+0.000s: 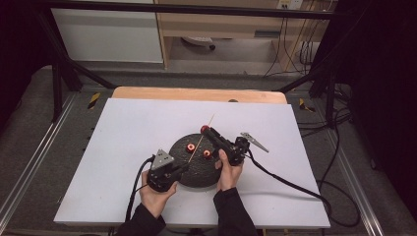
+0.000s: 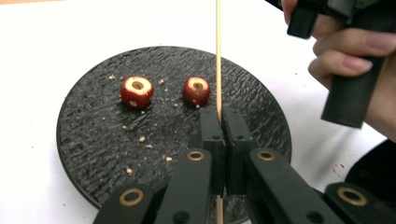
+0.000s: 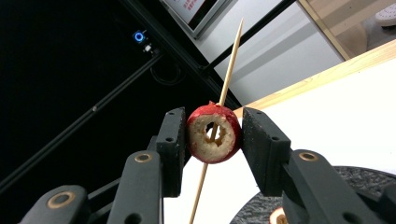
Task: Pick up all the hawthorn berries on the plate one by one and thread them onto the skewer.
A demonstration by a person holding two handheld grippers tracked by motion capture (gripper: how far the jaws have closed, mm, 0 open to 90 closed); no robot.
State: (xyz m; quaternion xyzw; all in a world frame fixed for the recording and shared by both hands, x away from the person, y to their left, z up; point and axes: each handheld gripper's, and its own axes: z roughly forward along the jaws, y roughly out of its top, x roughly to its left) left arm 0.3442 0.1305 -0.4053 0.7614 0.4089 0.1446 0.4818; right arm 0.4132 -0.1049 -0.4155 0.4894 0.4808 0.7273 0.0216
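Our left gripper clamps the skewer; our right gripper squeezes a fruit above the plate. We should slide it straight down.

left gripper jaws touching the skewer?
Touching. The left gripper view shows the left gripper with its jaws shut flat on the skewer, which runs out above and below them.
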